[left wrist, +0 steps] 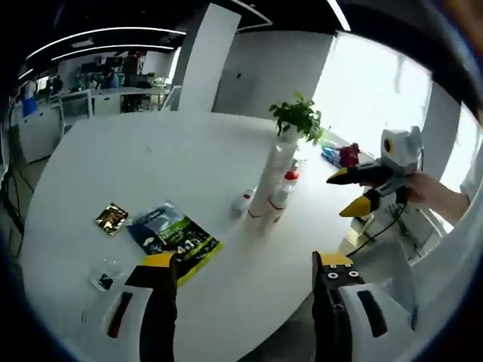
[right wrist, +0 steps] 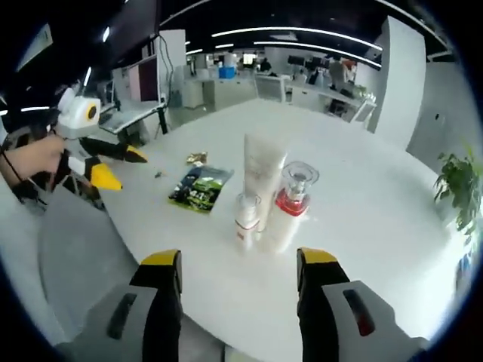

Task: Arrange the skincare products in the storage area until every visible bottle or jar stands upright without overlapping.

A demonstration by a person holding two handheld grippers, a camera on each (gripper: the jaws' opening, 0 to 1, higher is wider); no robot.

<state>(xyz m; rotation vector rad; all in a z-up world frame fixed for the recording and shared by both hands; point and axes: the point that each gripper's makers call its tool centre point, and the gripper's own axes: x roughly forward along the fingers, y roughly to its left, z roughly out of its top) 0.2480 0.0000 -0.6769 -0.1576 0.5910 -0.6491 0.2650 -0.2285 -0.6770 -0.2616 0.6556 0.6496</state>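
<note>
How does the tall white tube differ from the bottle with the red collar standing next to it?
The tall white tube is taller than the bottle with the red collar. The tube is flat and plain white with a wide top end, while the bottle is rounder and carries a red band under a clear cap. Both stand upright on the white table, close together.

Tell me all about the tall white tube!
The tall white tube stands upright on its cap on the round white table, wide flat end up, with faint print on its front. It looks like soft plastic. A small bottle and a red-collared pump bottle crowd against its base. No claw holds it.
</note>
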